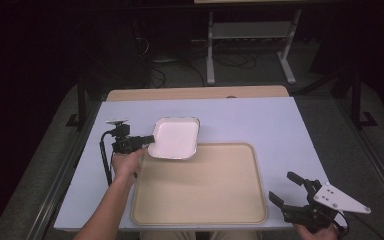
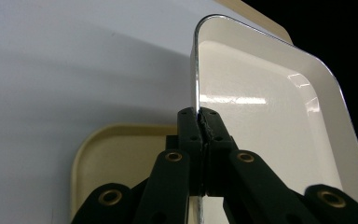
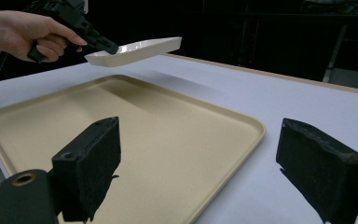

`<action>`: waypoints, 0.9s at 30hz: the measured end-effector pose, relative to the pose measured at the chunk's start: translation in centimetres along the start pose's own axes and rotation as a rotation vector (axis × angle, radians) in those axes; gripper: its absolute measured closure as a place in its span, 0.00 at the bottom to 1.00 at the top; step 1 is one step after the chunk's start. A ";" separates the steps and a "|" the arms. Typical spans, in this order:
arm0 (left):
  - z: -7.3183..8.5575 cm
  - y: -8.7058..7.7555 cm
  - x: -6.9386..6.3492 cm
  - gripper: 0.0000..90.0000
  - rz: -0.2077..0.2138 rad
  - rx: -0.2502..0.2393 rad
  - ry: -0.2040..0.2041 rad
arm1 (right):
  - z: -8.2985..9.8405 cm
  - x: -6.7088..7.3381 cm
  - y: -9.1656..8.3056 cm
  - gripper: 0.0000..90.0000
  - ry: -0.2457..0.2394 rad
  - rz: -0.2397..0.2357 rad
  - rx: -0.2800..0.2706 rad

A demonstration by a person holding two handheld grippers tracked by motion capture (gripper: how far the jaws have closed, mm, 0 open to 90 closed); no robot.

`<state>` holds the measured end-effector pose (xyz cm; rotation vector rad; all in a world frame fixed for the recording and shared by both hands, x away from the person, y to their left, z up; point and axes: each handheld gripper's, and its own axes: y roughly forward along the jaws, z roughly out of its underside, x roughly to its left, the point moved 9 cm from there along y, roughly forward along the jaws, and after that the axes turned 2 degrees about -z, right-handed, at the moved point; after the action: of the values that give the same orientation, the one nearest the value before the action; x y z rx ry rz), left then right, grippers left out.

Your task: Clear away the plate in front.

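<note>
A white rectangular dish (image 1: 175,138) hangs in the air over the far left corner of the beige tray (image 1: 200,200). My left gripper (image 1: 150,140) is shut on the dish's left rim; in the left gripper view the two jaws pinch the thin edge of the dish (image 2: 270,116) at the left gripper (image 2: 200,122). The right gripper view shows the dish (image 3: 135,50) held level above the tray (image 3: 135,135) by the left gripper (image 3: 109,49). My right gripper (image 1: 287,187) stands open at the table's front right with nothing between its fingers (image 3: 93,163).
The tray lies on a pale blue-white table (image 1: 270,125) with a wooden far edge (image 1: 195,93). Metal frame legs (image 1: 211,55) and cables stand on the floor beyond. Dark rails run along both sides of the table.
</note>
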<state>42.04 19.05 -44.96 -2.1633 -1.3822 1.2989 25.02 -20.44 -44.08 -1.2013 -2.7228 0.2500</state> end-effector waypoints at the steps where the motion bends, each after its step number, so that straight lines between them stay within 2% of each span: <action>1: 0.1 0.0 0.0 0.99 -0.002 -0.002 0.004 | 0.0 0.0 0.0 0.14 0.000 0.000 0.000; 16: 1.4 -0.4 -1.1 0.99 -0.013 0.000 0.022 | -0.1 0.2 0.0 0.14 -0.007 -0.013 -0.003; 20: 2.5 -0.5 -1.4 0.99 -0.019 0.014 0.030 | -0.1 0.4 -0.1 0.14 -0.013 -0.023 -0.007; 27: 4.0 -0.7 -1.6 0.99 -0.044 0.003 0.022 | -0.1 0.8 0.0 0.14 -0.034 -0.040 0.000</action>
<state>38.23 17.20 -45.89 -2.1272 -1.4101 1.2564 24.51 -19.88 -43.87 -1.1513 -2.7732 0.2678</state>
